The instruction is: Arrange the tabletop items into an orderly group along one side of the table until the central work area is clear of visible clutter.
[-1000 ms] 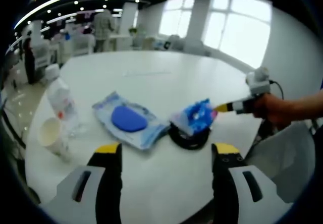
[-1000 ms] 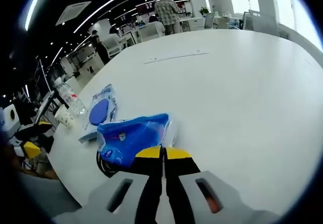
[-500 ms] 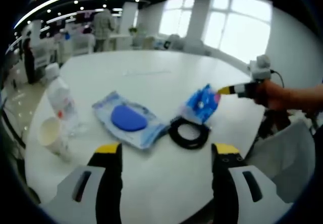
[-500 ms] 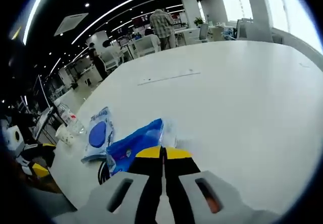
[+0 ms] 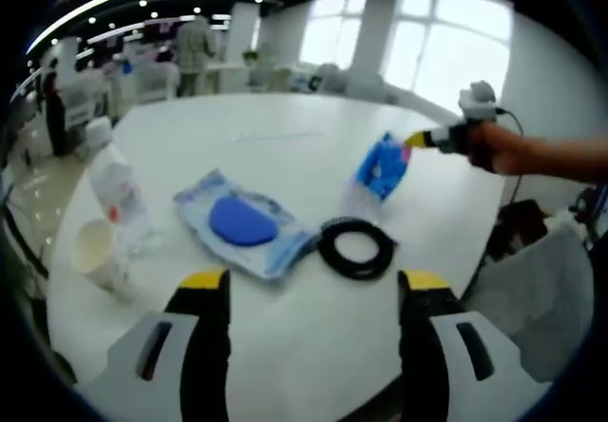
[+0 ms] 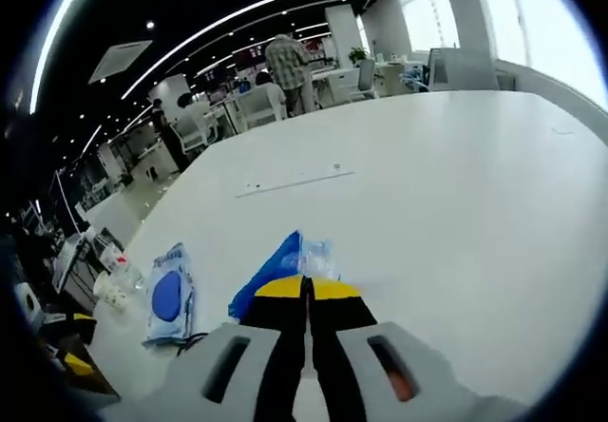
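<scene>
Right hand-held gripper [image 6: 306,289] squeezing jaws tight on blue packet [image 6: 269,272], holding it up off white desk [image 6: 456,203]; in left gripper view same packet [image 5: 383,166] hanging upper right, above desk. Left hand-held gripper [image 5: 311,284] at bottom, jaws standing wide, gripping nothing. Black cable ring [image 5: 356,247] lying at centre. Blue wipes pack [image 5: 242,224] lying beside it, left. Plastic bottle [image 5: 115,192] and paper cup [image 5: 97,254] standing far left, near desk edge.

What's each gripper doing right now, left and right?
Left gripper: open, holding nothing.
Right gripper: closed on the blue packet, lifted above the table.
</scene>
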`<move>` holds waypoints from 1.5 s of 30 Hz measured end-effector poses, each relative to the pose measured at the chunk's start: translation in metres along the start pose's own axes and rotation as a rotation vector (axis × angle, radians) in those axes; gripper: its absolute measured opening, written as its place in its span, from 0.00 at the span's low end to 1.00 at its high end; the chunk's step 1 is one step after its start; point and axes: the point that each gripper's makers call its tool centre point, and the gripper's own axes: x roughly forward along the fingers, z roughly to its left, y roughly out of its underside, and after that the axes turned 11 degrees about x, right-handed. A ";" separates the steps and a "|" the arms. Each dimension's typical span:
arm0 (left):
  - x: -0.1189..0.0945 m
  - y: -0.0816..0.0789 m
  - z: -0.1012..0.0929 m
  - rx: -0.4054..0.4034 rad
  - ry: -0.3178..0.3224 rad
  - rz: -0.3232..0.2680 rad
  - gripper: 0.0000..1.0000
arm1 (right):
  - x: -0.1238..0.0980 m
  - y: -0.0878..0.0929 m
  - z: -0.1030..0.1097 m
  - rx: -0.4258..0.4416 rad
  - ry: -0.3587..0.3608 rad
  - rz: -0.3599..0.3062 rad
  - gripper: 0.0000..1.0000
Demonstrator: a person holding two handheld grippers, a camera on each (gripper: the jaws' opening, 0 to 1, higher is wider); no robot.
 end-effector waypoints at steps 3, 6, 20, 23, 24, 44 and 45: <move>0.000 0.001 0.001 -0.002 -0.002 0.002 0.68 | 0.006 -0.006 -0.010 0.024 0.027 -0.001 0.00; 0.000 0.002 0.001 -0.003 -0.005 0.005 0.68 | 0.011 -0.011 -0.020 0.025 0.048 0.003 0.00; 0.001 0.006 0.004 -0.003 -0.014 0.022 0.68 | 0.006 -0.009 -0.037 0.052 0.122 0.042 0.00; 0.001 0.007 0.004 -0.002 -0.016 0.026 0.68 | 0.003 -0.003 -0.034 0.036 0.130 0.061 0.00; 0.001 0.007 0.004 -0.002 -0.017 0.028 0.68 | 0.001 0.002 -0.034 0.022 0.136 0.085 0.00; 0.000 0.010 0.005 0.002 -0.020 0.040 0.68 | 0.002 0.025 -0.039 0.024 0.170 0.190 0.00; 0.000 0.010 0.005 0.002 -0.020 0.040 0.68 | 0.001 0.026 -0.039 0.027 0.169 0.192 0.00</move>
